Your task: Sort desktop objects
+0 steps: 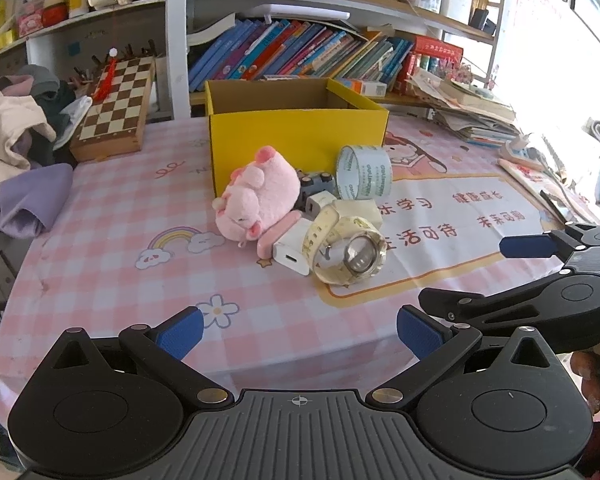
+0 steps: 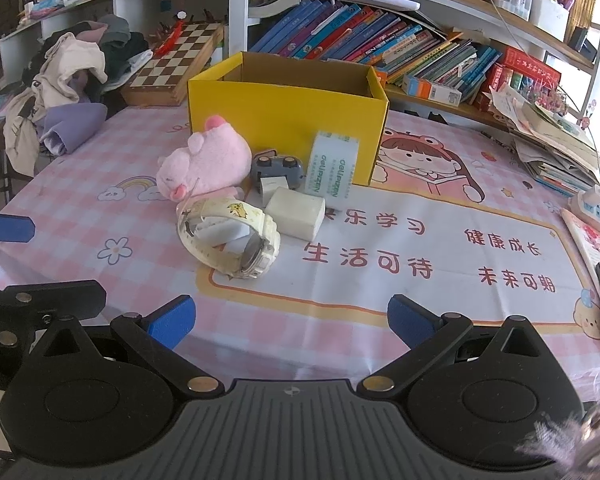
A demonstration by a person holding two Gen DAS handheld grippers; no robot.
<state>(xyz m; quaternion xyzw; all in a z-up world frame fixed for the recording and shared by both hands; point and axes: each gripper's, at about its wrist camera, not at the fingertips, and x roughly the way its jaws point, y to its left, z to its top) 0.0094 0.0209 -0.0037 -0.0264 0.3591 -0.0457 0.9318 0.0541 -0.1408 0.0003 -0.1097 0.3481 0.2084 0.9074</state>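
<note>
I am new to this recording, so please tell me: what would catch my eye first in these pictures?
The open yellow box stands at the middle of the pink checked tablecloth, bright against it. In front of it lies a small heap: a pink plush pig on the left, an upright roll of clear tape on the right, and a cream wristwatch nearest the cameras. Both grippers hang open, holding nothing.

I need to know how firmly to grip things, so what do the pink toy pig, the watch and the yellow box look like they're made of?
Pink toy pig: soft plush fabric, judging by its fuzzy matte pile.
Watch: cream strap, probably rubber or soft plastic with a slight sheen; the bezel looks like shiny metal.
Yellow box: cardboard, matte yellow outside, plain brown inside, with thin folded walls.
</note>
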